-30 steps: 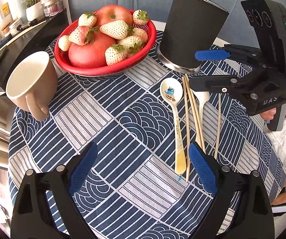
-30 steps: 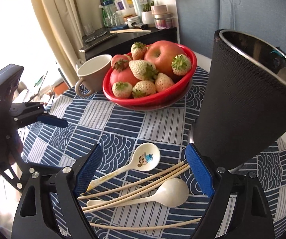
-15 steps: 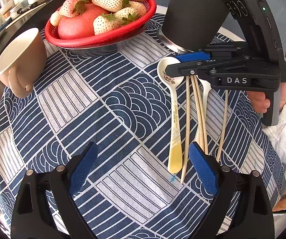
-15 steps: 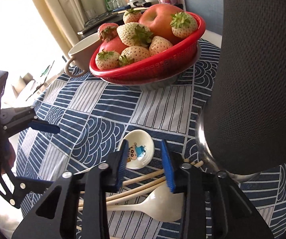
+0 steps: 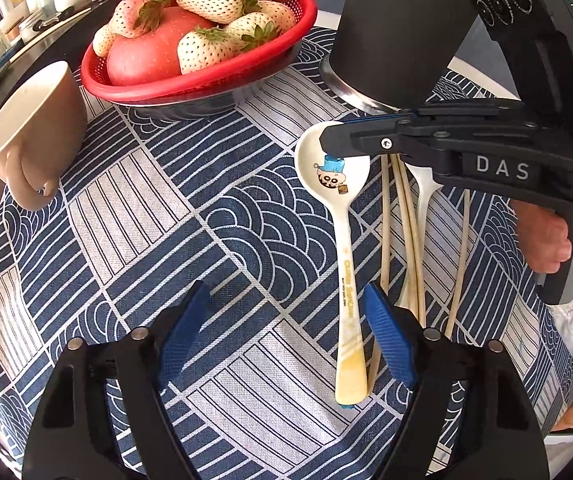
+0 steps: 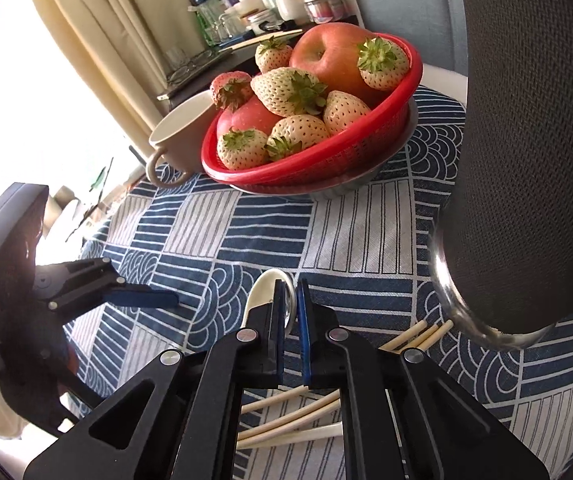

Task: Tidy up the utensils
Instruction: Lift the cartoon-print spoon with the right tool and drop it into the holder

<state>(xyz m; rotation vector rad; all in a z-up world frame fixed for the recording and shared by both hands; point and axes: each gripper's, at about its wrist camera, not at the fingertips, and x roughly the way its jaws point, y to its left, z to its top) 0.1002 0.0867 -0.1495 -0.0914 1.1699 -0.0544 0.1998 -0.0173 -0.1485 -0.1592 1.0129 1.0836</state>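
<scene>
Your right gripper [image 6: 291, 304] pinches the cartoon spoon [image 5: 332, 174] bowl's rim beside the black holder [image 6: 534, 152]. Only the left view shows "DAS" and the spoon's unreadable handle print. Your left gripper [image 5: 286, 332] is closing, pads clear of the spoon's handle.

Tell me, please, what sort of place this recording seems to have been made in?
Most likely a home, at a small dining table: a patterned tablecloth, a red basket of strawberries and apples, a beige mug, and a side shelf crowded with jars and bottles by a curtained window.
</scene>
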